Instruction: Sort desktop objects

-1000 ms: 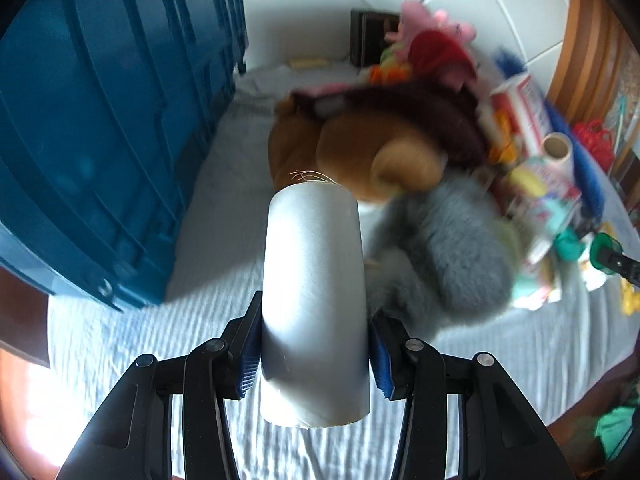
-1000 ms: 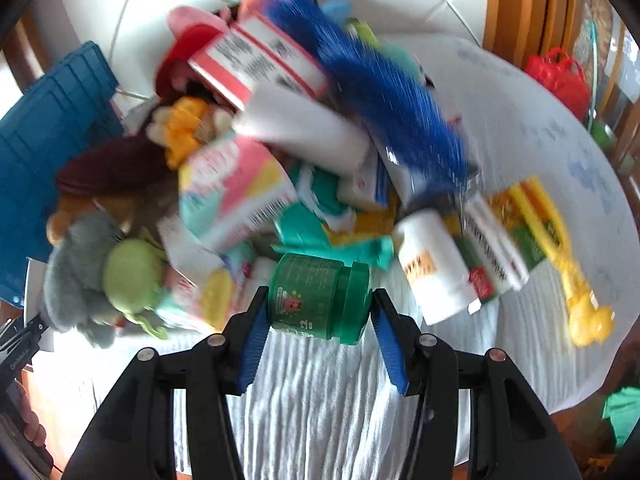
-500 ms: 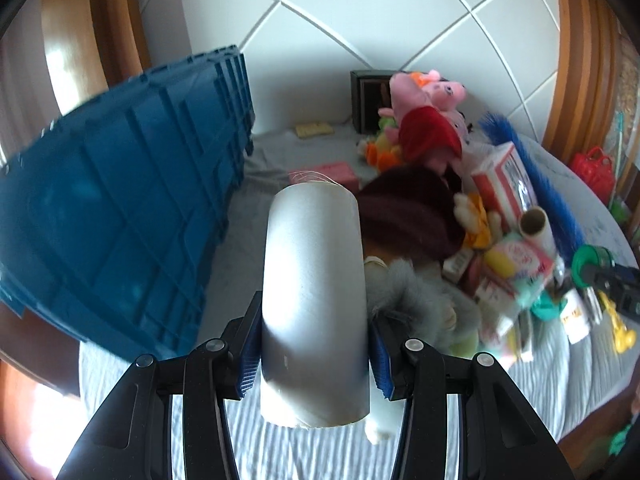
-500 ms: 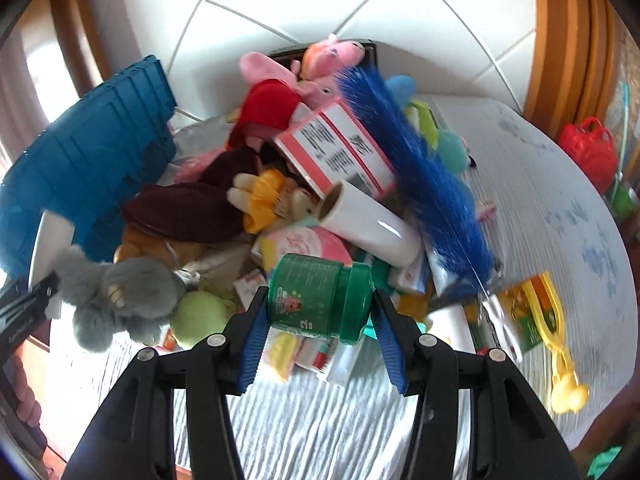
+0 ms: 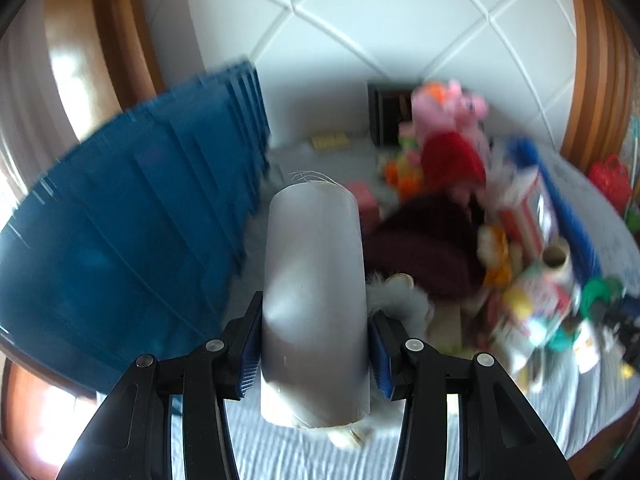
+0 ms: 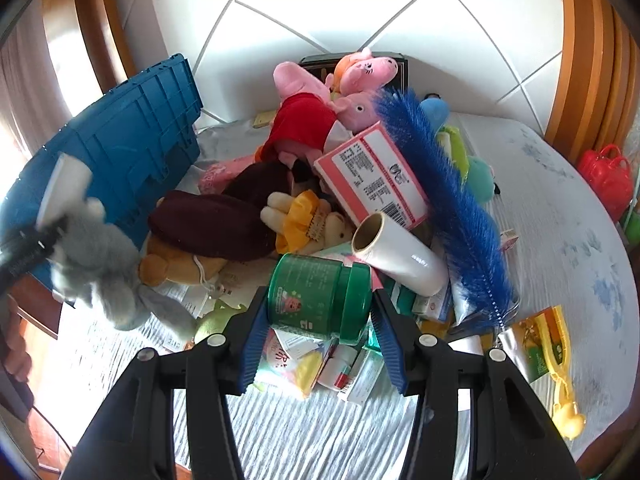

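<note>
Since the earlier frame the left gripper has risen, its jaws clamped on the grey plastic-film roll beside the blue plastic crate. In the right view, the right gripper pinches the green round plastic jar above the toy pile on the grey cloth-covered table.

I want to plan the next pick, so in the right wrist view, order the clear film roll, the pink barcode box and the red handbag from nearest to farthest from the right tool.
1. Clear film roll: just beyond the right tool, slightly right.
2. Pink barcode box: behind the roll, mid-pile.
3. Red handbag: far right, at the edge of the bed.
</note>
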A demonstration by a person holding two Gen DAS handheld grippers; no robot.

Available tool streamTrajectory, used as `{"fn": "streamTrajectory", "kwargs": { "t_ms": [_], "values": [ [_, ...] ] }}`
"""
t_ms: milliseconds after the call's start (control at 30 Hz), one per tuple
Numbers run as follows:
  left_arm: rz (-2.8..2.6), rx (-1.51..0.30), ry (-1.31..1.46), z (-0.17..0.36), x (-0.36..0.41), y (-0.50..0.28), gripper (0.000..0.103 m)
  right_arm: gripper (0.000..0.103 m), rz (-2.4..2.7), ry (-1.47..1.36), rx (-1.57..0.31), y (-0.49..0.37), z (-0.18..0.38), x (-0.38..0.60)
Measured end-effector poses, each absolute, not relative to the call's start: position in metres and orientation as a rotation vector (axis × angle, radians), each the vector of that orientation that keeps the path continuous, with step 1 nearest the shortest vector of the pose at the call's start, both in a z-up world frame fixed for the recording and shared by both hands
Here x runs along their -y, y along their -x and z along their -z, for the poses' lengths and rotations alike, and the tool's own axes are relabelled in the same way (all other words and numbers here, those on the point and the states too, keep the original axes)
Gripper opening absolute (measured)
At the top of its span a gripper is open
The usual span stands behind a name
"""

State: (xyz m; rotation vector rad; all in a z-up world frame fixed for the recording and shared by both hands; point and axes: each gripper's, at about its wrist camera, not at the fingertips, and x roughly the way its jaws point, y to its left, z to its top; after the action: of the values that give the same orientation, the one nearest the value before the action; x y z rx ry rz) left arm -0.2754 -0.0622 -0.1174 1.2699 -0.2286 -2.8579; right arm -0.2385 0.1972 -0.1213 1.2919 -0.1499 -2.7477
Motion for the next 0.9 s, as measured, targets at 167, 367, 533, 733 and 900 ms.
{"fn": "streamTrajectory", "kwargs": {
  "t_ms": [167, 367, 533, 733, 900],
  "values": [
    [2.794, 0.232, -1.442, 0.173, 0.053, 0.281, 0.046, 0.05, 2.716, -1.347, 0.158, 0.241, 0.139, -0.196],
    [2.739, 0.219, -1.555, 0.217, 0.049, 0.284, 0.052, 0.05, 2.692, -1.411, 0.153, 0.24, 0.156, -0.196],
    [2.699, 0.21, -1.638, 0.247, 0.062, 0.276, 0.054, 0.05, 2.661, -1.463, 0.154, 0.239, 0.172, -0.193],
    [2.61, 0.207, -1.672, 0.274, 0.097, 0.257, 0.058, 0.05, 2.617, -1.518, 0.155, 0.238, 0.191, -0.184],
    [2.608, 0.139, -1.669, 0.284, 0.122, 0.245, 0.071, 0.05, 2.592, -1.545, 0.15, 0.237, 0.2, -0.176]
  ]
}}
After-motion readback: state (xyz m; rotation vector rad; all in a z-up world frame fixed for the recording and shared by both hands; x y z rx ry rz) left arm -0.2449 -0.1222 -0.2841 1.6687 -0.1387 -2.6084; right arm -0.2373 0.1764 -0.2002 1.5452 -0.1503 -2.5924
